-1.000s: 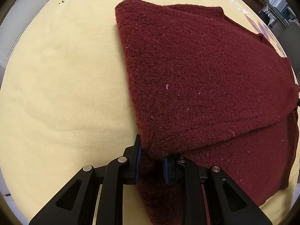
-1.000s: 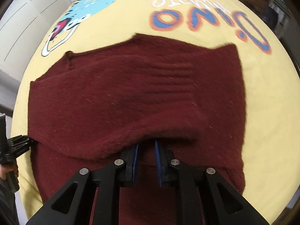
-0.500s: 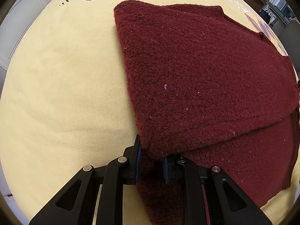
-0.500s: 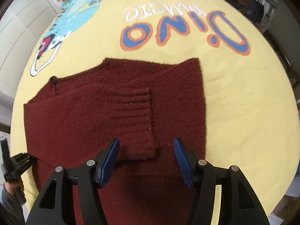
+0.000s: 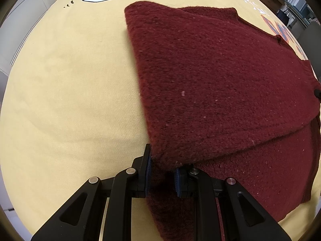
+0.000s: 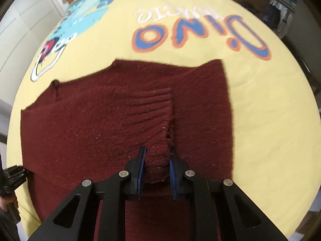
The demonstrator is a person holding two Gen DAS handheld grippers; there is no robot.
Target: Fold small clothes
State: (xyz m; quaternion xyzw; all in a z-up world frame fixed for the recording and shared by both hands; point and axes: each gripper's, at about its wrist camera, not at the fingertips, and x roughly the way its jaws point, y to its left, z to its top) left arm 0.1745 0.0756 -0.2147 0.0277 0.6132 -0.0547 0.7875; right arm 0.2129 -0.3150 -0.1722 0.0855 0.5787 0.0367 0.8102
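Yellow cloth printed with a cartoon dinosaur and blue-and-orange lettering [image 6: 198, 34] covers the bench [image 5: 66, 92], and on it lies the dark red knitted sweater [image 5: 220, 84], partly folded, filling the middle of the cloth and reaching toward its near edge

By the look of it the fold is underway but unfinished: one side panel is already turned over the body, a ribbed sleeve cuff [image 6: 154, 108] lies across the middle, and the lower hem layer is exposed beneath, so at least a sleeve tuck and a final fold seem left

Left gripper [image 5: 162, 175] is clamped on the folded corner of the sweater near the near edge, its blue pads buried in the knit. Right gripper [image 6: 155, 170] has just been closing its jaws, and a bunched end of the cuff now sits pinched between its pads

Left wrist view alone shows the crisp folded edge along the sweater's left side and the two stacked layers there; it barely catches the other gripper's tip at its far right. Right wrist view alone shows the cuff, the neckline notch, the sweater's free right edge, and the left gripper [image 6: 14, 173] with the person's hand at the cloth's left edge
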